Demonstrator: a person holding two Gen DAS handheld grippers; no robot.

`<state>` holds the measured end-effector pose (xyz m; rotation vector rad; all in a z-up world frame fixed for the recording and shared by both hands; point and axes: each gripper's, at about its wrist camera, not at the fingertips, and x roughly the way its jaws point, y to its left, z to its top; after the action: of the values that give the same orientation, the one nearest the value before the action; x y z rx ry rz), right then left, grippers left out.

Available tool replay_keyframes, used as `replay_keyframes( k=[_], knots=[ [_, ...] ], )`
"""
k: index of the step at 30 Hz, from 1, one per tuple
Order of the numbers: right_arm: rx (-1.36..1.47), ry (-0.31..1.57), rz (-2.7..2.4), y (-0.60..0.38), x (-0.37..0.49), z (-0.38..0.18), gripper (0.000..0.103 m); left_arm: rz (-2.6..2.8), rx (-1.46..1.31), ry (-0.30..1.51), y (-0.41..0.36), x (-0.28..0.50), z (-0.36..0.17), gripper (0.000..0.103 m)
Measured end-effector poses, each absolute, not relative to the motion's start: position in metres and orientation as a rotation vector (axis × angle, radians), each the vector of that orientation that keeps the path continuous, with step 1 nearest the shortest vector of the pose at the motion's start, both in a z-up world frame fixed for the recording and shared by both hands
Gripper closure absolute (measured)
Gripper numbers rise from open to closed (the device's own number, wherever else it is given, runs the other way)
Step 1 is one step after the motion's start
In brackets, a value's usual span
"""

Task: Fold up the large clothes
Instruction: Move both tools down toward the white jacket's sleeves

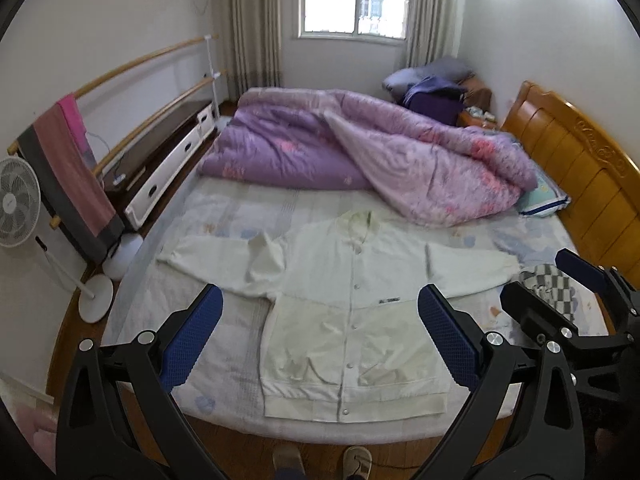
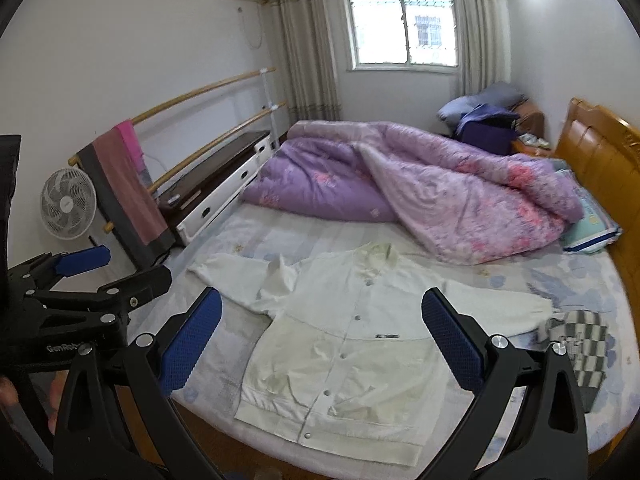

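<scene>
White jacket [image 1: 352, 320] lies flat on the bed [image 1: 224, 216], snaps up, sleeves spread; left sleeve [image 1: 224, 256] bunched. No fold made yet. Left gripper [image 1: 320, 336] spread wide, empty, above the hem. Right gripper [image 2: 322, 340] likewise. All folding remains.

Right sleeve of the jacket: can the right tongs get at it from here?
Probably yes. The sleeve lies flat on the bed, uncovered, and the open right tongs hang above the jacket; only the checkered cloth sits near its cuff.
</scene>
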<state>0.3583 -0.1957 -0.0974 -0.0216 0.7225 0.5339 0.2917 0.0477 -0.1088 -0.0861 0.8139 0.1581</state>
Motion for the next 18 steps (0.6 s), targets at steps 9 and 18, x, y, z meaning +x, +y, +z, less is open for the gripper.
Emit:
replay_keyframes(
  k=[9,18],
  knots=[
    [-0.062,0.856,0.574,-0.092,0.431,-0.171,0.006,0.127,-0.258,0.900,0.165,0.360,-0.192,0.005],
    [-0.080,0.984,0.370,0.011,0.521,-0.268,0.008,0.128,-0.431,1.063,0.331,0.464,-0.312,0.005]
  ],
)
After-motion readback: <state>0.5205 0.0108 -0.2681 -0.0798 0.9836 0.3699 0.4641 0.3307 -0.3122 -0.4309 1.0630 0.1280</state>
